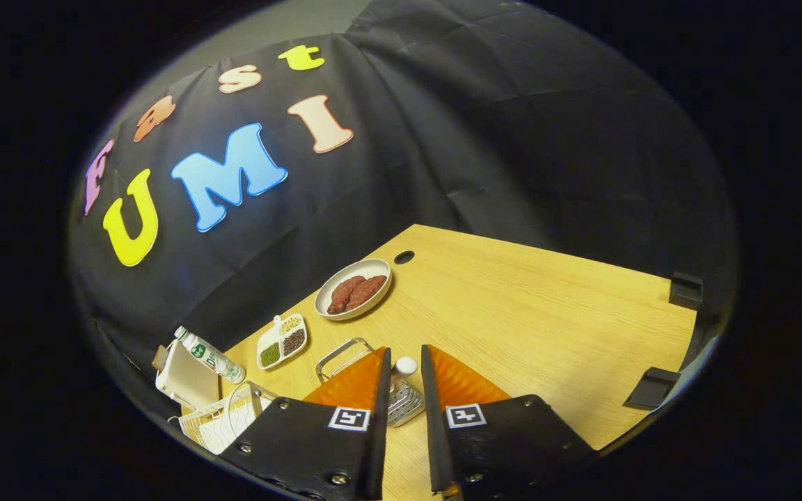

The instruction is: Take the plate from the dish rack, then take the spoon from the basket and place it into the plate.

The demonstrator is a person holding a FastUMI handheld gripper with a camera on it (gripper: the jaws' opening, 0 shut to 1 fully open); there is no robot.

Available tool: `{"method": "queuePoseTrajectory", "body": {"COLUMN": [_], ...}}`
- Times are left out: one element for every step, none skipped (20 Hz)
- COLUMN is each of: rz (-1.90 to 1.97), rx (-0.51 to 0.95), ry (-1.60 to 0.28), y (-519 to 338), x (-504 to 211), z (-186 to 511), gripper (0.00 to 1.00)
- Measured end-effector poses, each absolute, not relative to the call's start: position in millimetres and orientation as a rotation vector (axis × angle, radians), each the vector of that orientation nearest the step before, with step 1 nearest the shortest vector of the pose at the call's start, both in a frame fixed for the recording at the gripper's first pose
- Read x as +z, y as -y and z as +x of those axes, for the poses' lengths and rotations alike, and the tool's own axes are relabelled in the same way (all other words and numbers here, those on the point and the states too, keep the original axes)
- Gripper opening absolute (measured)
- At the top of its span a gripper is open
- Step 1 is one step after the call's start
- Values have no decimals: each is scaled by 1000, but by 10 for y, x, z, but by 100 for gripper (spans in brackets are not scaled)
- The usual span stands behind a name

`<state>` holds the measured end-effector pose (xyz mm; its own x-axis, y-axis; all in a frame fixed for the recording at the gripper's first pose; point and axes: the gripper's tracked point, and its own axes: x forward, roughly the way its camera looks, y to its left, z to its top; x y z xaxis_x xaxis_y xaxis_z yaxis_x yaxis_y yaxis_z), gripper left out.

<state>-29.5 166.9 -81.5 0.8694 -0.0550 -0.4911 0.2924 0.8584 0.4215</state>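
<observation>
hovering jaws, narrowly parted, flank a spoon (403, 367) in its basket (401, 403) (bowl (353, 289) holds brown food)

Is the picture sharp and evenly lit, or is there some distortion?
Gripper view: fisheye bends the table edges; the light falls evenly on the wood, the booth wall stays dark; the plate with food looks sharp; the open gripper frames a white-topped basket.

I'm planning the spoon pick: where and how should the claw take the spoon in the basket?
Probably grip the spoon by its rounded handle end, which sticks up out of the mesh basket. Come from above; its bowl is hidden inside. The open claw straddles that end.
</observation>
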Motion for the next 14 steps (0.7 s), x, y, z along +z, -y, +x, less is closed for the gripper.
{"method": "queuePoseTrajectory", "body": {"rz": [499,494,489,520,534,544,535,537,529,521,509,498,484,463], "rx": [-182,-177,-186,-147,-141,-136,-147,-147,-150,-151,-149,-143,-135,-126], "ry": [-495,-498,-498,-477,-472,-456,-465,-461,-459,-457,-453,-447,-436,-421], "y": [-1685,-1691,-1661,-1729,-1725,-1743,-1710,-1724,-1722,-1726,-1733,-1752,-1772,-1793], "x": [-842,-849,-863,-781,-768,-730,-759,-735,-704,-678,-643,-594,-518,-422], "z": [-286,-284,-272,-274,-275,-279,-293,-313,-333,-352,-382,-416,-438,-463], "gripper": [25,25,25,25,18,18,9,10,10,10,10,10,10,9]}}
